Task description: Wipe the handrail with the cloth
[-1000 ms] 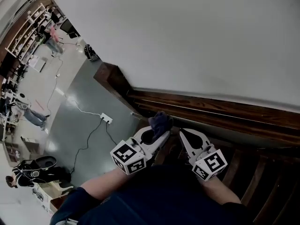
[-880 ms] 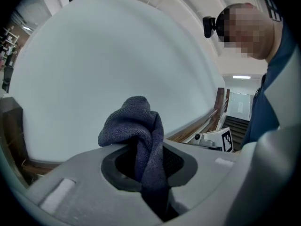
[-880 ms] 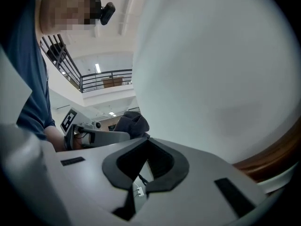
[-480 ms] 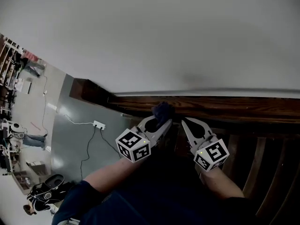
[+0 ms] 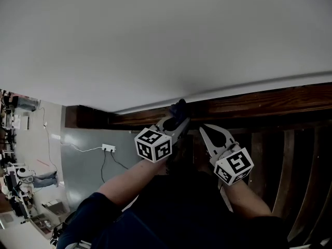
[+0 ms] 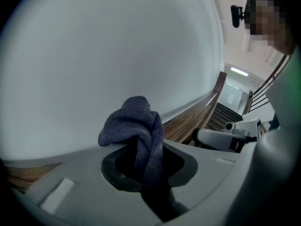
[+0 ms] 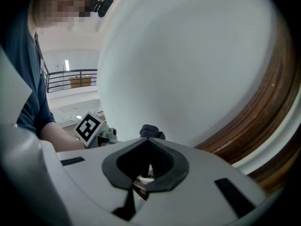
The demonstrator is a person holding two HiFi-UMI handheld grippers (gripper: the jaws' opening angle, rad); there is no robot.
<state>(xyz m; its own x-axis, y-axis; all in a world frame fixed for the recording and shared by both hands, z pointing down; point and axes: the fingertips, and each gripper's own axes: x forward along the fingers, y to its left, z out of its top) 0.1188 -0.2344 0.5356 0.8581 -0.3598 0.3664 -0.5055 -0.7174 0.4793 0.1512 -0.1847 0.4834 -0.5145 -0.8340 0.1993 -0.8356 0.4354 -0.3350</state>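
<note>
Cloth [image 6: 136, 124] looks soft and light, so the left gripper [image 5: 177, 121] pinching its bunched middle at the wooden handrail [image 5: 259, 101] seems fine; right gripper [image 5: 204, 129] closed, empty.

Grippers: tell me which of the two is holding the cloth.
The left gripper: the dark blue cloth is clamped between its jaws, up by the handrail. The right gripper is shut on nothing.

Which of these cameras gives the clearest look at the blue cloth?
The left gripper view: the cloth fills its middle, pinched in the left tool. The head view shows a small dark bunch at the handrail; the right gripper view, only its top.
</note>
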